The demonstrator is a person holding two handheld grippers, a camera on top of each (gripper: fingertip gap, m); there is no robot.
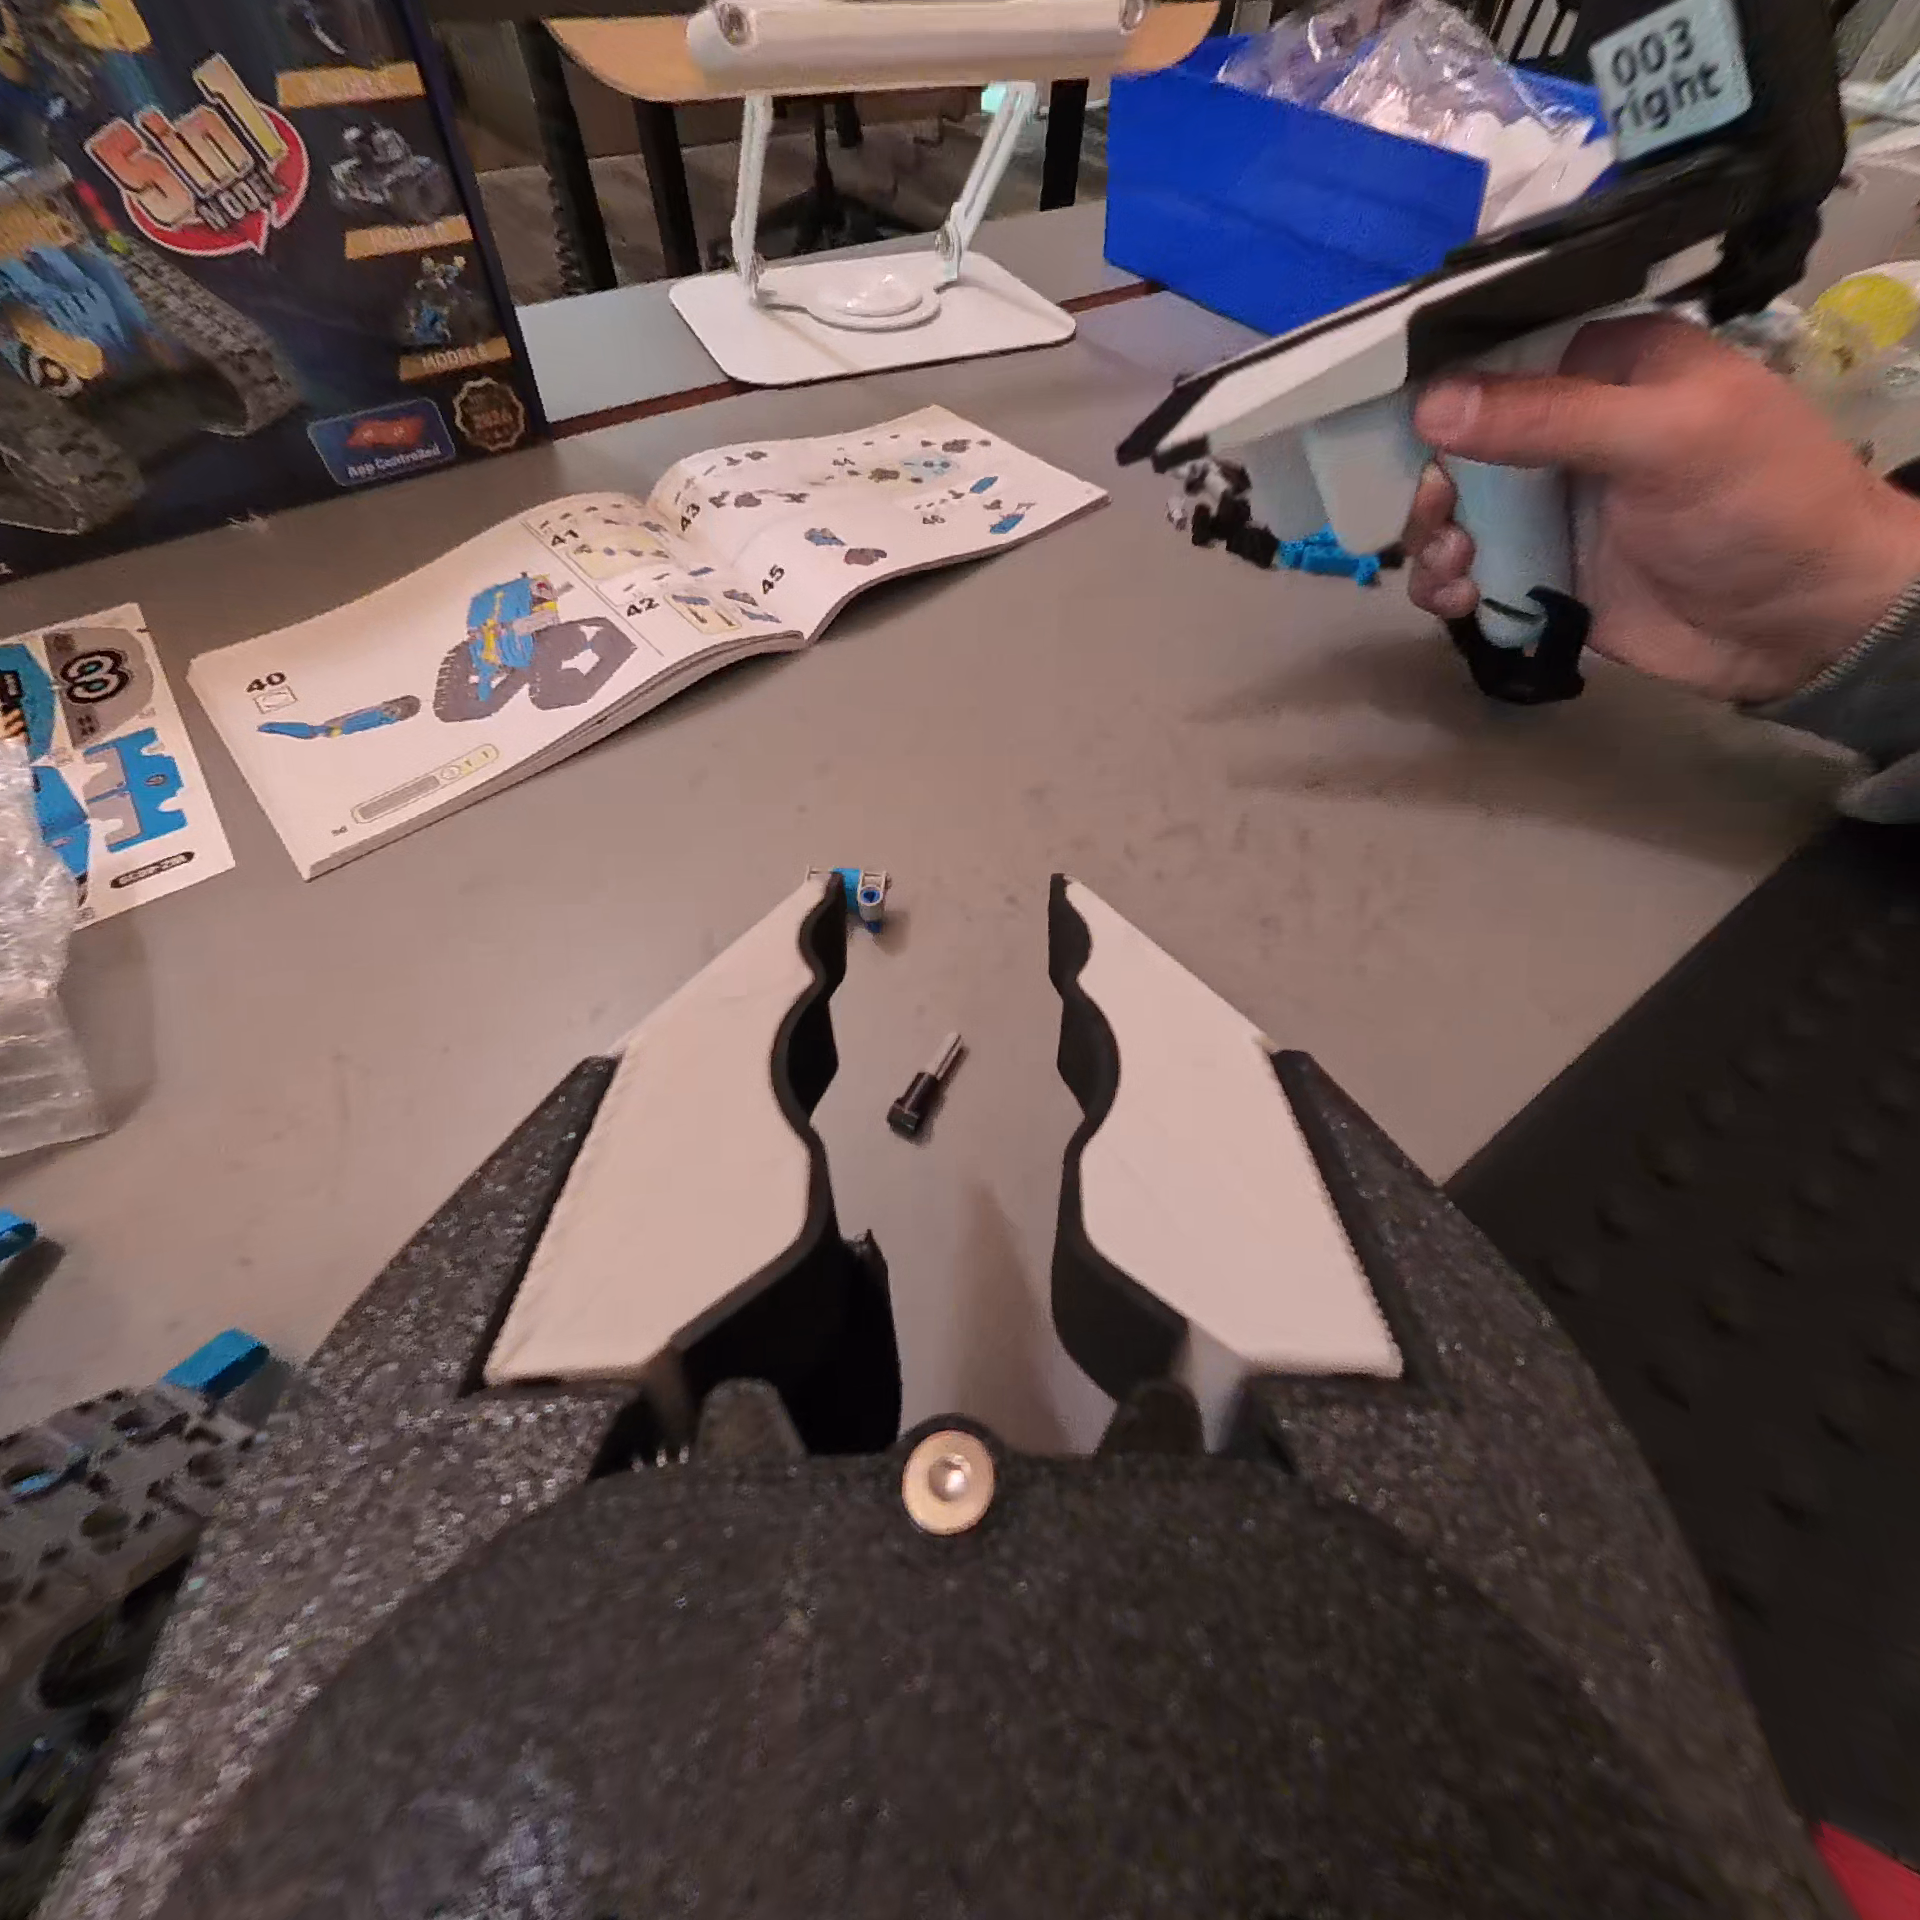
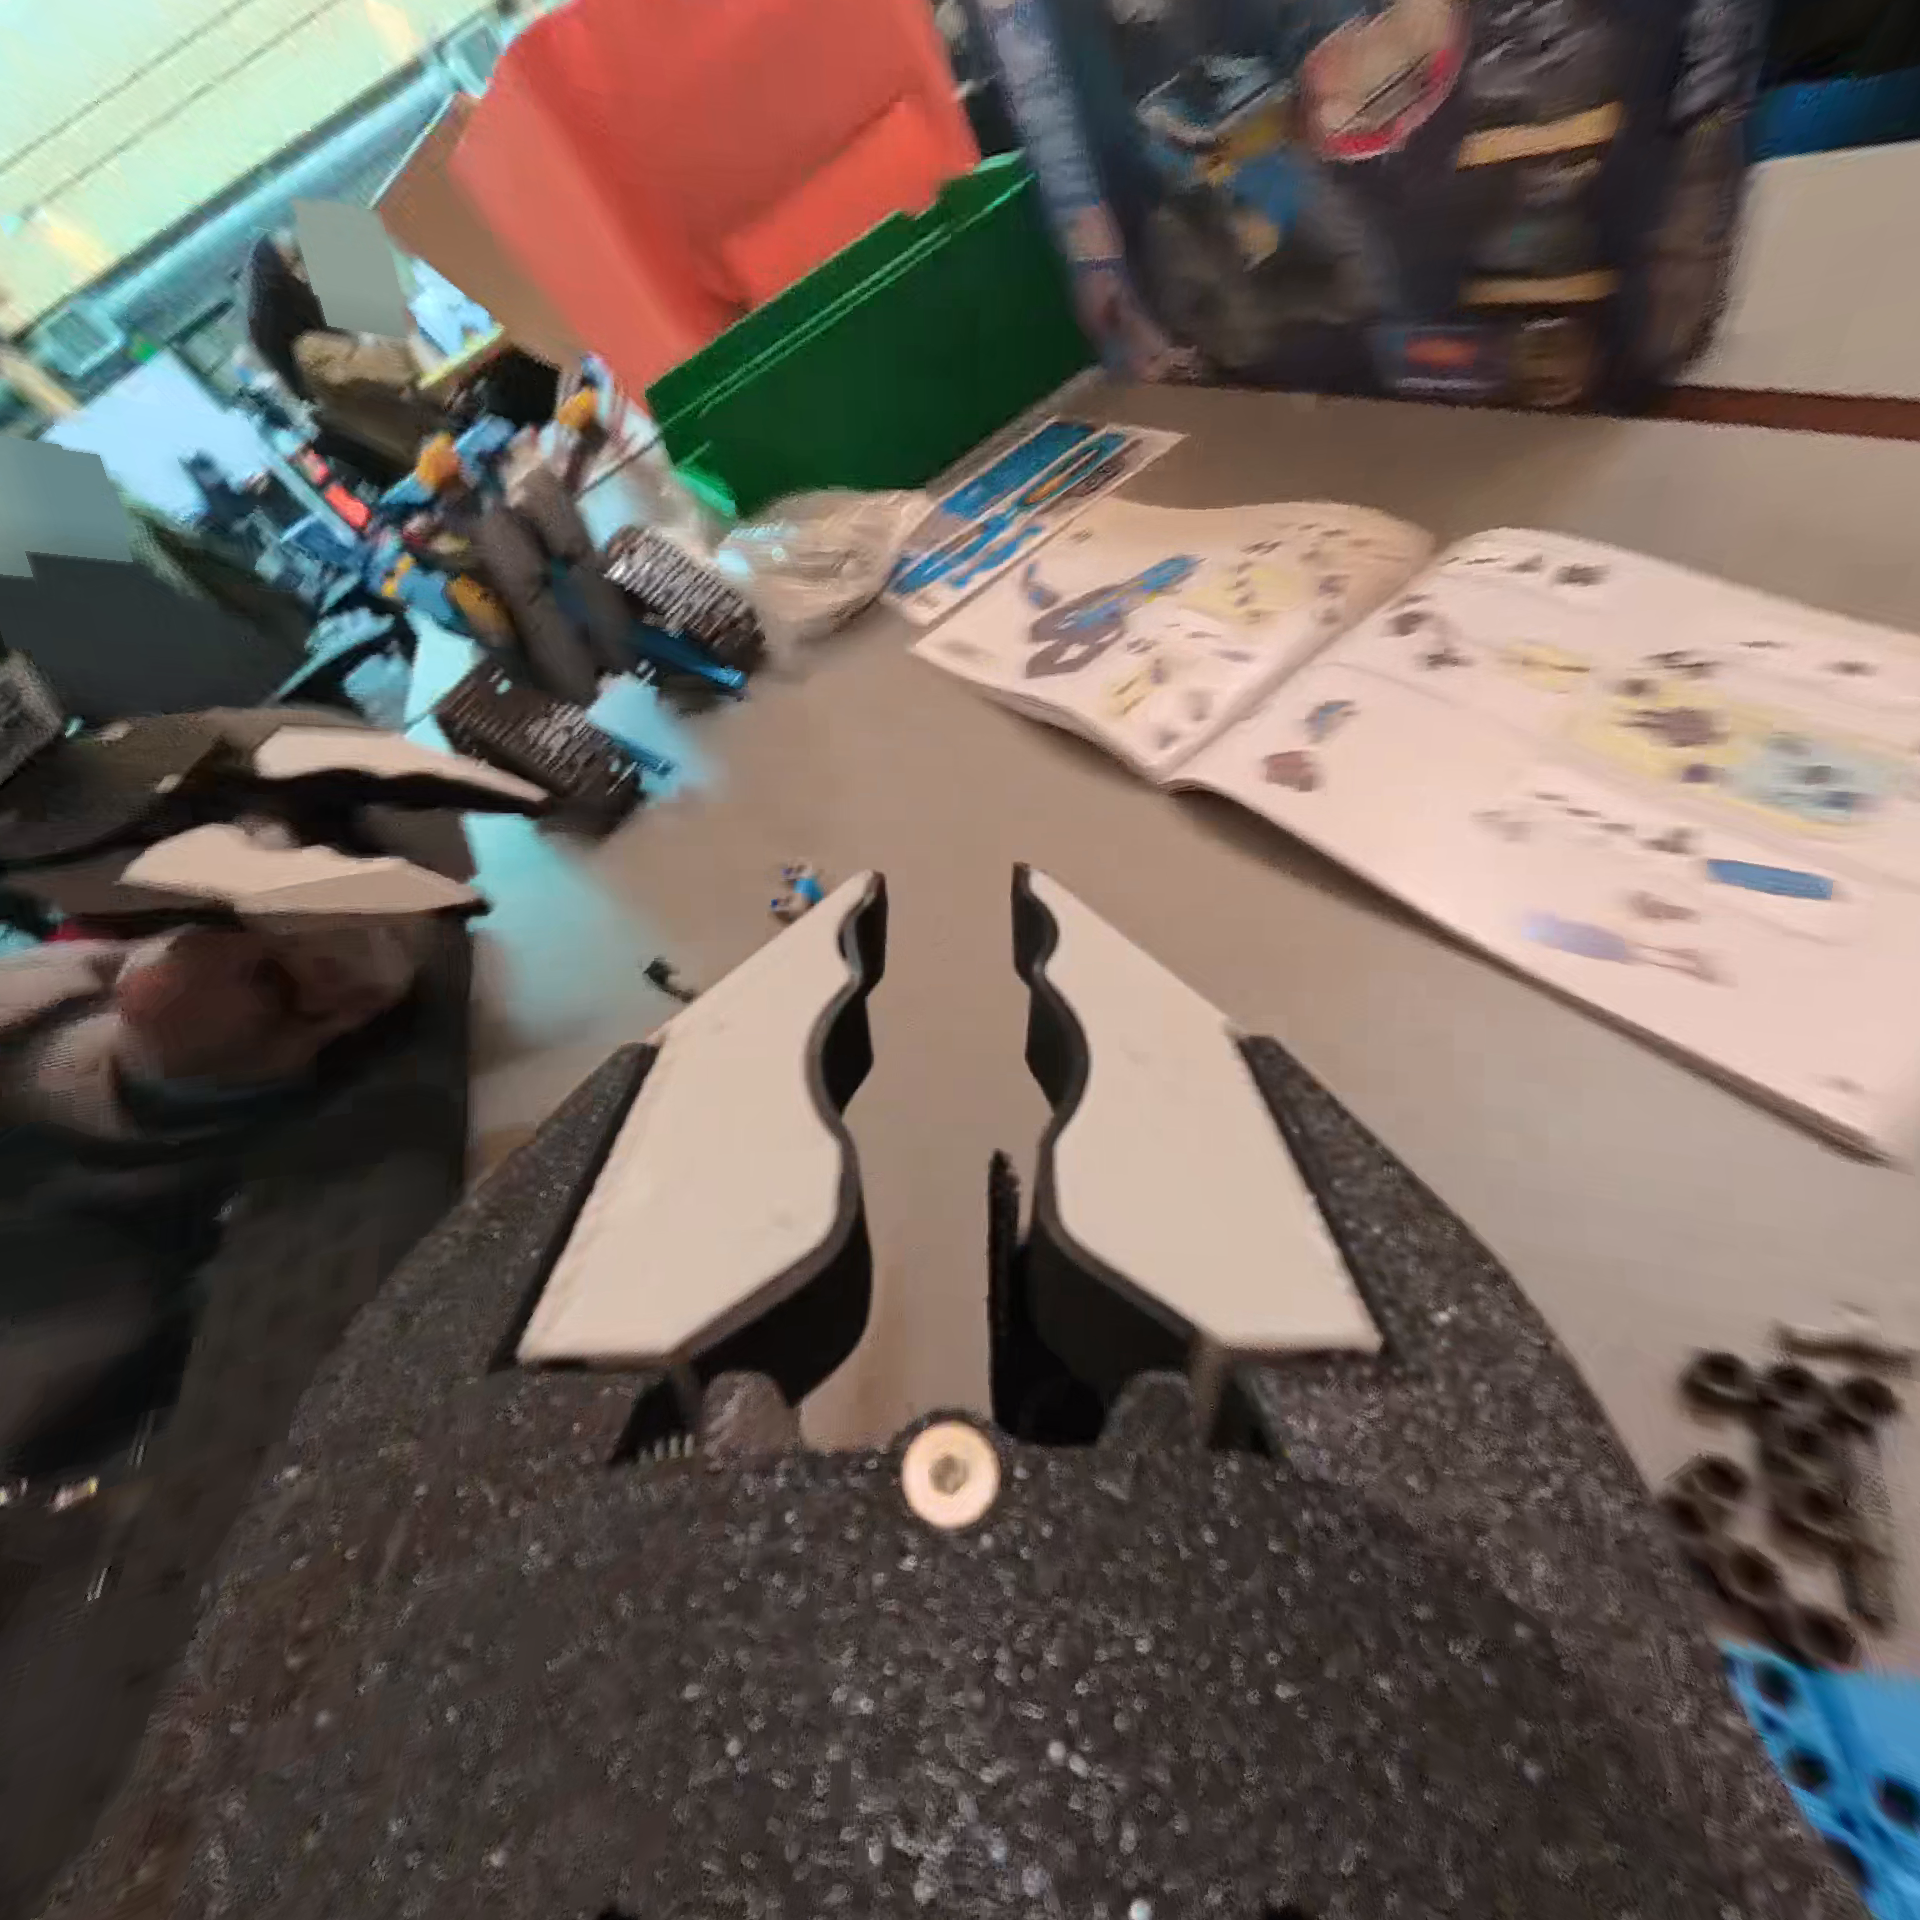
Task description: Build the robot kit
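A grey bench (image 1: 1039, 727) carried everything, with a tall toy box (image 1: 239, 260) standing at its far left edge and a blue bin (image 1: 1278, 197) of clear bags at the far right. An open instruction booklet (image 1: 623, 634) lay toward the far left part of the bench, a sticker sheet (image 1: 104, 748) just beside it nearer the left edge. The left gripper (image 1: 945, 883) hovered low over the middle of the bench with its jaws spread wide and nothing between them; the bare surface showed through the gap. A short black pin (image 1: 923, 1086) lay on the bench between the two fingers, apart from both, and a small blue and grey connector (image 1: 868, 896) sat just beside the left fingertip, though whether it touched could not be told. The right gripper (image 2: 948, 871) was held by a hand (image 1: 1662, 509) above the right side of the bench, its jaws parted by a narrower gap and empty. Loose black parts (image 2: 1787, 1475) lay near it at the bench's near right.
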